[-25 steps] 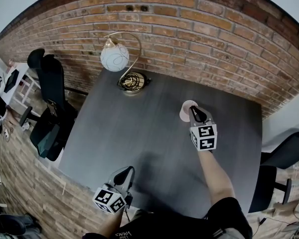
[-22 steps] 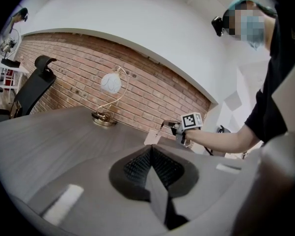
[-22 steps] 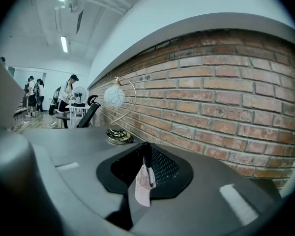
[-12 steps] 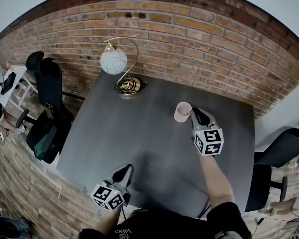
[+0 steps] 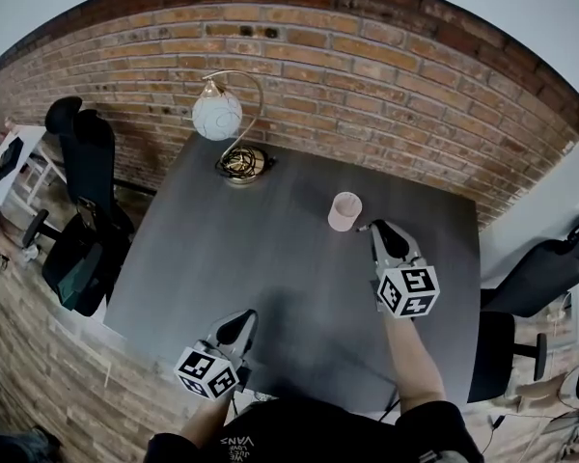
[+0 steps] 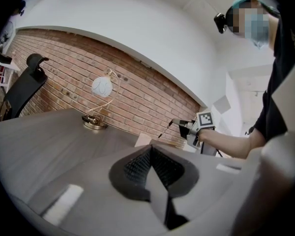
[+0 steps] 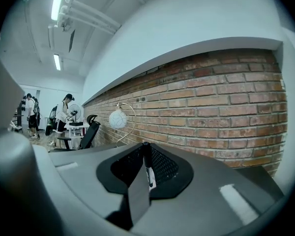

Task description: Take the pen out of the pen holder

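A pink pen holder (image 5: 344, 210) stands upright on the dark grey table (image 5: 261, 258), towards its far right. Just to the right of the holder and above the table, my right gripper (image 5: 378, 230) is shut on a thin dark pen (image 5: 363, 228). In the right gripper view the pen (image 7: 147, 168) is pinched upright between the jaws. The left gripper view shows the pen (image 6: 164, 131) slanting down from the right gripper (image 6: 183, 128), clear of the holder (image 6: 142, 140). At the table's near edge my left gripper (image 5: 239, 324) is shut, with nothing in it.
A globe lamp (image 5: 219, 116) on a brass base (image 5: 241, 162) stands at the table's far left, against the brick wall. Black office chairs stand to the left (image 5: 82, 210) and right (image 5: 540, 278) of the table. People (image 7: 64, 114) stand far off.
My right gripper has risen from the holder's mouth and drawn back to its right, taking the pen with it. The left gripper has hardly moved.
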A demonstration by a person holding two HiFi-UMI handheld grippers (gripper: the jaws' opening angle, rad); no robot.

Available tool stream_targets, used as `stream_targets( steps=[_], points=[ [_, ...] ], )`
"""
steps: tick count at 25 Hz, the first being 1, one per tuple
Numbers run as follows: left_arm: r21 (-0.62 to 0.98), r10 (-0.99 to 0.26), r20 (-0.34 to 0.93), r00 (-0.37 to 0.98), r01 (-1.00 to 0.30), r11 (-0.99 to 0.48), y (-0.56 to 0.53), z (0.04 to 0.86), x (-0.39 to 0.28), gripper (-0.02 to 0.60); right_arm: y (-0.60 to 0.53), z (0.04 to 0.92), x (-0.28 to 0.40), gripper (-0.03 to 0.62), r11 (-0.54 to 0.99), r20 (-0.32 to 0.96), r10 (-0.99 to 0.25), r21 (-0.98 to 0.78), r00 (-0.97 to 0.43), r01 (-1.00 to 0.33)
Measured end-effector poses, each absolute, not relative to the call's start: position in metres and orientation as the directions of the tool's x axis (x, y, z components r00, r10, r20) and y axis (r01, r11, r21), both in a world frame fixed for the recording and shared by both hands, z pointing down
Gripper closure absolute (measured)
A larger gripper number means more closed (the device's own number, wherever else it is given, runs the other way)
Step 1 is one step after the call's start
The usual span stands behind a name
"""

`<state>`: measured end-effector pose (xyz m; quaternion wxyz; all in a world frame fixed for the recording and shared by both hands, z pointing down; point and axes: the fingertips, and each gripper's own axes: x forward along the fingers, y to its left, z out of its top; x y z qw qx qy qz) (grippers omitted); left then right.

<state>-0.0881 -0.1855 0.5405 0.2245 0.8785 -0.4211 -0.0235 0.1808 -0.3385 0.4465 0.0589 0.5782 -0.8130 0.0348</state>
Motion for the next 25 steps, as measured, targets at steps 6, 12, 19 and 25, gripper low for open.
stream_targets(
  steps=[6,12,19,25],
  points=[
    [0.409,-0.730,0.126,0.672,-0.705,-0.579,-0.179,0.534,-0.087,0.529,-0.296,0.440,0.180,0.549,0.306,0.102,-0.945,-0.054,-0.310,-0.951],
    [0.405,-0.700,0.112,0.705,-0.675,-0.616,-0.166,0.530,-0.087,0.529,-0.255,0.441,0.181,0.549,0.278,0.093,-0.953,-0.105,-0.288,-0.955],
    [0.401,-0.665,0.097,0.740,-0.641,-0.655,-0.151,0.528,-0.088,0.529,-0.208,0.446,0.179,0.549,0.233,0.088,-0.965,-0.149,-0.247,-0.961],
    [0.398,-0.636,0.095,0.766,-0.614,-0.682,-0.139,0.529,-0.093,0.529,-0.176,0.451,0.172,0.549,0.196,0.086,-0.973,-0.181,-0.215,-0.964]
  ],
)
